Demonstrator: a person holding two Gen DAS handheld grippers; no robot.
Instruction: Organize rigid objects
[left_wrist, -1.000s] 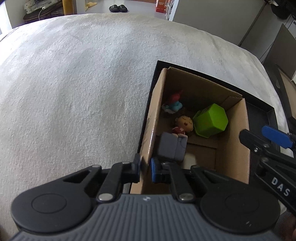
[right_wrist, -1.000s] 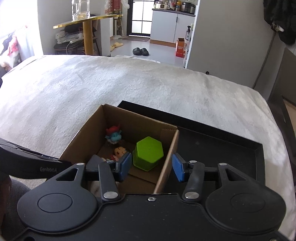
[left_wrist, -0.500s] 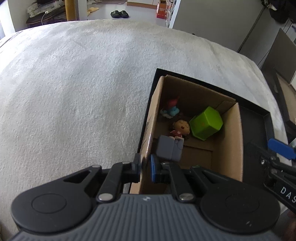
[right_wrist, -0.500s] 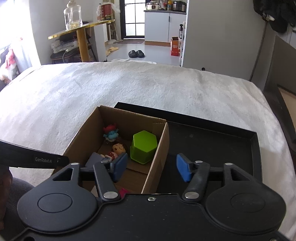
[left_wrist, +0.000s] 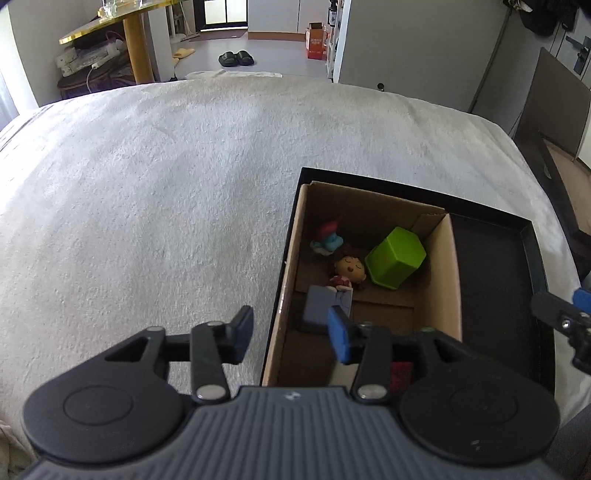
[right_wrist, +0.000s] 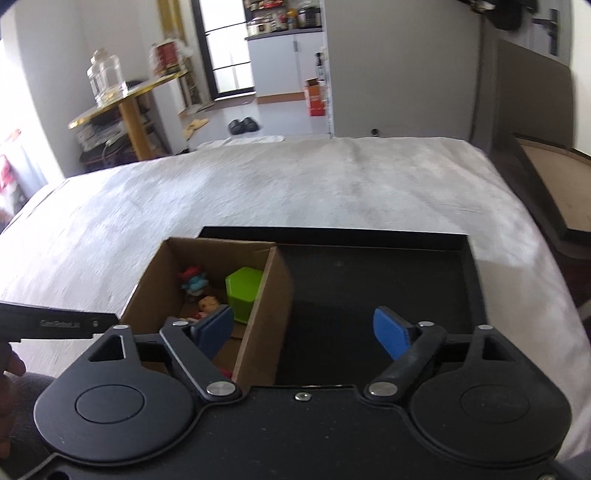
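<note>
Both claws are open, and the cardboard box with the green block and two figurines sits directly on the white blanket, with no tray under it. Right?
Not quite. The cardboard box sits inside a black tray lying on the white blanket, as the left wrist view shows. The rest holds: left claw and right claw are open, and the green block and two figurines are in the box.

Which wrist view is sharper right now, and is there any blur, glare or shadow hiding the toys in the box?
Left wrist view: sharp, even light; green hexagonal block and doll figure crisp, near end of the cardboard box shadowed. Right wrist view: motion-smeared, blanket streaked, window glare upper left, figures soft. Both views bow straight edges.
</note>
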